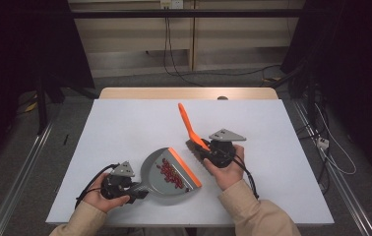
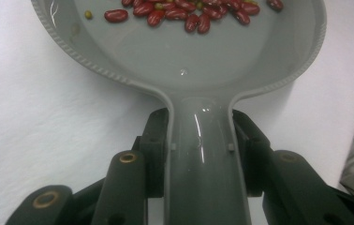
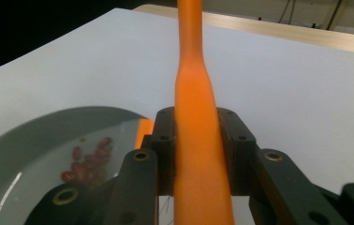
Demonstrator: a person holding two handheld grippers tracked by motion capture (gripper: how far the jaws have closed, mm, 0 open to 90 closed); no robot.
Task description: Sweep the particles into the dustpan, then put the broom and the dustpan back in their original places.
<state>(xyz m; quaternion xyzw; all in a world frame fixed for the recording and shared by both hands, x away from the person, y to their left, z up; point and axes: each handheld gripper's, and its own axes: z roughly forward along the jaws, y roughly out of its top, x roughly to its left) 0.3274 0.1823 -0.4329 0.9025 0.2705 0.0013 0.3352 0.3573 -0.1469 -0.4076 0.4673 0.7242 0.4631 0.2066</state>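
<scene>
A grey dustpan [image 1: 167, 178] with an orange lip lies on the white table, with several red beans [image 1: 170, 173] inside. My left gripper [image 1: 136, 191] is shut on the dustpan's handle [image 2: 206, 150]; the beans [image 2: 191, 14] lie in the pan ahead of the jaws. An orange-handled brush [image 1: 190, 129] stands with its dark bristles on the table just right of the pan's lip, handle leaning up and away. My right gripper [image 1: 204, 152] is shut on the brush handle [image 3: 196, 136]. The pan with beans [image 3: 88, 161] sits to the lower left in the right gripper view.
The white table top [image 1: 125, 123] spreads wide to the back and both sides. A wooden strip [image 1: 189, 93] runs along its far edge. Cables lie on the floor [image 1: 331, 147] to the right, and dark stands flank the table.
</scene>
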